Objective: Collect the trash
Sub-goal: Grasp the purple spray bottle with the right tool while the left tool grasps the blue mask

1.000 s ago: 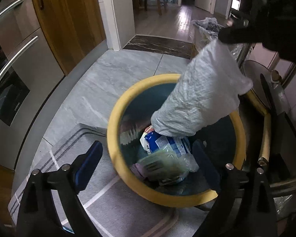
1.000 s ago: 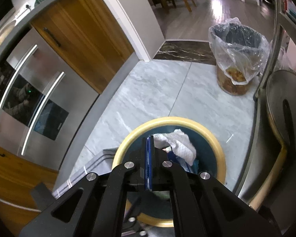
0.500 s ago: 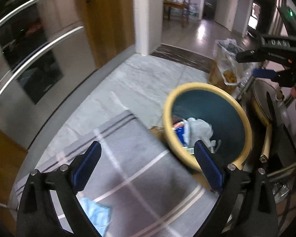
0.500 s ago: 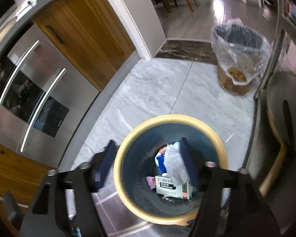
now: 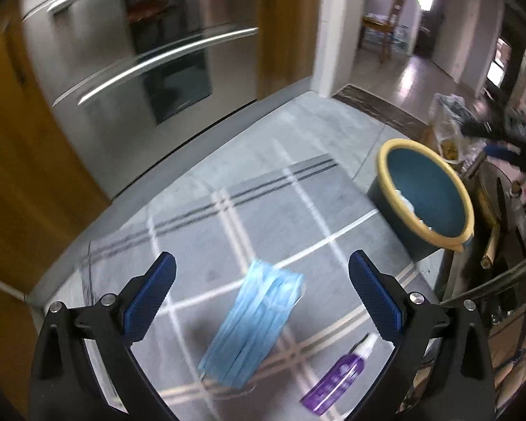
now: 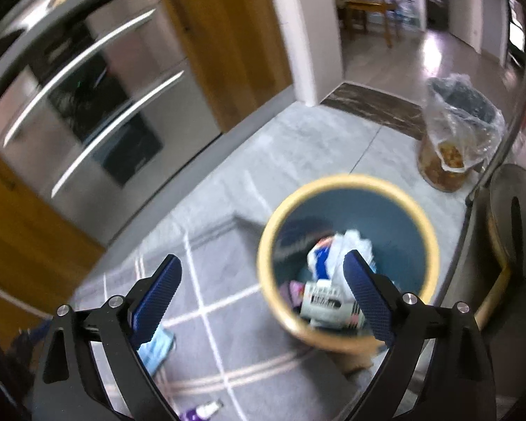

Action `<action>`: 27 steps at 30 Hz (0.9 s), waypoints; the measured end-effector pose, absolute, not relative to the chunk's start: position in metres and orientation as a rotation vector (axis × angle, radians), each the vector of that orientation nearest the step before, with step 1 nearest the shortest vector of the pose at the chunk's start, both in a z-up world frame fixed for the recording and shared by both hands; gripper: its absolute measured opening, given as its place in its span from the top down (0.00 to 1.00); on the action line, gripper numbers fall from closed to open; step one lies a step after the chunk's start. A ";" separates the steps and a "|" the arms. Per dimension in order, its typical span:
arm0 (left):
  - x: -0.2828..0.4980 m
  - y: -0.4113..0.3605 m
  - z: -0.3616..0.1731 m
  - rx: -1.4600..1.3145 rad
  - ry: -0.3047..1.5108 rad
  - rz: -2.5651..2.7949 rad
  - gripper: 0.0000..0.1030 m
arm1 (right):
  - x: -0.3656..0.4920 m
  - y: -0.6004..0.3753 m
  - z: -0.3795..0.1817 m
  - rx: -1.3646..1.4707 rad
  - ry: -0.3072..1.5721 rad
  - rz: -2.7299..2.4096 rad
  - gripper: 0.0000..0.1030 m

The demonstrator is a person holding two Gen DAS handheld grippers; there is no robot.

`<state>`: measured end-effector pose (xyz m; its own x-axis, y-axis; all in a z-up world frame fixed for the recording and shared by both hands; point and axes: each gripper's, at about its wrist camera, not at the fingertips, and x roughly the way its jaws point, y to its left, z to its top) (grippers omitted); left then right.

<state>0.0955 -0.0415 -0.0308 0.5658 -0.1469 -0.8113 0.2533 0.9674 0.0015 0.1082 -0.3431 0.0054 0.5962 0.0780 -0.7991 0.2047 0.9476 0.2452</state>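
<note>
1. Your left gripper [image 5: 261,291] is hovering over the mask [image 5: 254,322] on the rug [image 5: 228,217], jaws still spreading, nothing pinched.
2. Your right gripper [image 6: 261,289] is opening its jaws, empty, beside the bin [image 6: 347,182].
3. Bottle [image 5: 336,379] is lying near the rug's edge; bare rug is stretching toward the fridge [image 5: 129,70].

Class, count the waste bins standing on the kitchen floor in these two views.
2. The yellow-rimmed blue bin stands at the grey rug's edge; the plastic-lined bin stands farther off by the doorway. Others may be hidden out of frame.
</note>
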 end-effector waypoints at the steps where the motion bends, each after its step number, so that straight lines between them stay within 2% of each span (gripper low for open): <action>1: 0.095 -0.035 -0.032 0.113 0.938 -0.223 0.06 | 0.105 -0.335 0.002 0.321 0.943 -0.077 0.10; 15: 0.080 0.001 -0.058 0.155 0.956 -0.188 0.06 | 0.018 -0.238 -0.079 0.354 1.136 -0.155 0.10; 27: 0.063 0.016 -0.060 0.155 0.960 -0.225 0.06 | 0.011 -0.170 -0.137 0.211 1.310 -0.094 0.12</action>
<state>0.0630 0.0164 -0.0597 0.5529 -0.1213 -0.8244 0.2580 0.9657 0.0309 0.0110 -0.1700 -0.1374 0.2573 0.0504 -0.9650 0.1876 0.9770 0.1010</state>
